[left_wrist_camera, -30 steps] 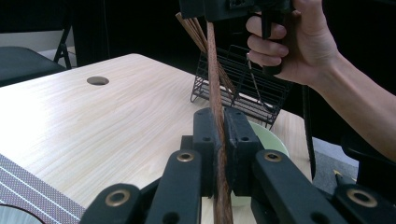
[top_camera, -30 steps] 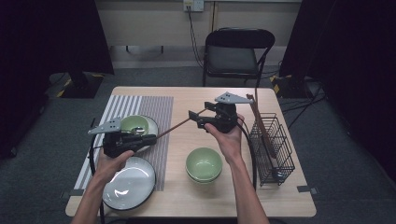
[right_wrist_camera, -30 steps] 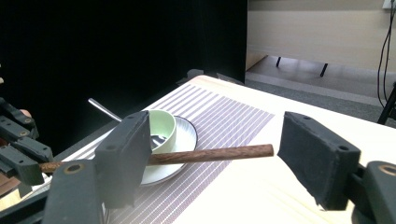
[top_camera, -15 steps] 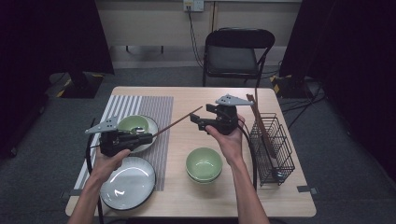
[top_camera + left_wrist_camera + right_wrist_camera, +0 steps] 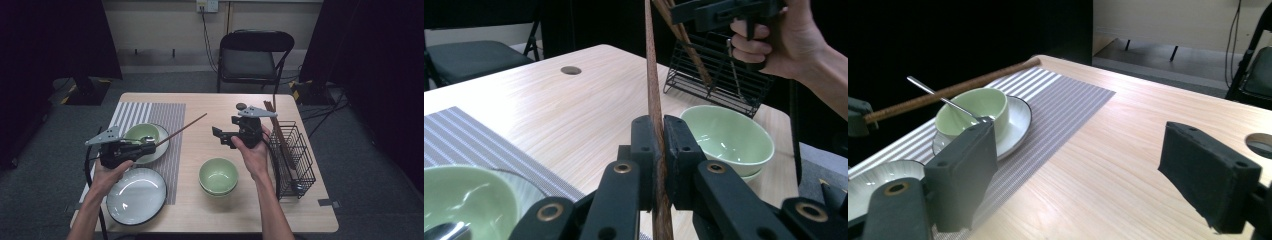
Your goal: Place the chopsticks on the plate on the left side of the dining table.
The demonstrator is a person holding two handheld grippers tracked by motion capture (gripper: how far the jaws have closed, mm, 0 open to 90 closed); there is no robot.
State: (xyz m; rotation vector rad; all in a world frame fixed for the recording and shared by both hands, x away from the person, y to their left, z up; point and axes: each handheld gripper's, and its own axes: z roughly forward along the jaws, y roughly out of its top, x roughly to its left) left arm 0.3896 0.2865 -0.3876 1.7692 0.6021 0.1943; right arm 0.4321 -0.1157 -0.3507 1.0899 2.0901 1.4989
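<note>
My right gripper point(image 5: 220, 136) has just been opening, nothing between its jaws; the chopstick point(image 5: 655, 107) stays pinched in my left gripper point(image 5: 658, 150), handover done.

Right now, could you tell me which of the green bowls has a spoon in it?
The green bowl on the saucer, on the striped placemat, holds the spoon; the bowl by the wire rack is empty.

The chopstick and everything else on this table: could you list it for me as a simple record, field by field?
Held item: chopstick, clamped in the left gripper
Right gripper: jaws just opened wide, nothing between them
Striped mat: small green bowl with a spoon, on a saucer
Near edge: white plate
Table middle: green bowl
Right side: black wire rack holding more chopsticks
Behind the table: black chair
</note>
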